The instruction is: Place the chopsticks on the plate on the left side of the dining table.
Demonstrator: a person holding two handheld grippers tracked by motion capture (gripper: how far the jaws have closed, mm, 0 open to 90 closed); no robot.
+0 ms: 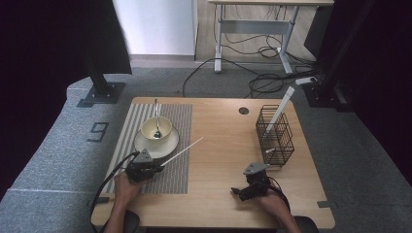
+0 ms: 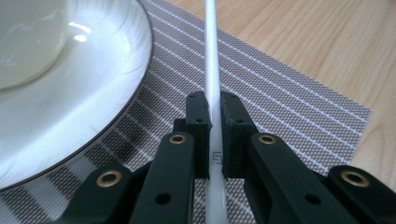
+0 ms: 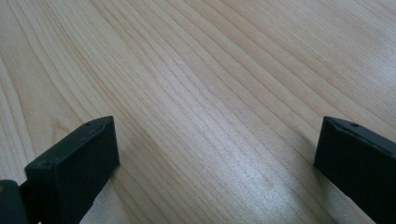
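My left gripper [image 1: 154, 168] [image 2: 214, 105] is shut on a thin white chopstick [image 1: 182, 151] [image 2: 211, 60], which points away to the upper right over the striped placemat [image 1: 172, 172] [image 2: 280, 107]. Just to its left lies a white plate [image 1: 167, 143] [image 2: 98, 102] carrying a cream bowl [image 1: 156, 128] with a metal spoon [image 1: 156, 119] standing in it. My right gripper [image 1: 237, 191] [image 3: 217, 149] rests low over the bare wooden table [image 1: 218, 145] [image 3: 196, 84] near the front edge, jaws wide apart with nothing between them.
A black wire basket [image 1: 275, 136] stands at the table's right side with a white stick [image 1: 281, 108] leaning out of it. A round cable hole [image 1: 244, 110] sits near the far edge. Beyond the table are a stand base [image 1: 99, 92] and floor cables [image 1: 262, 82].
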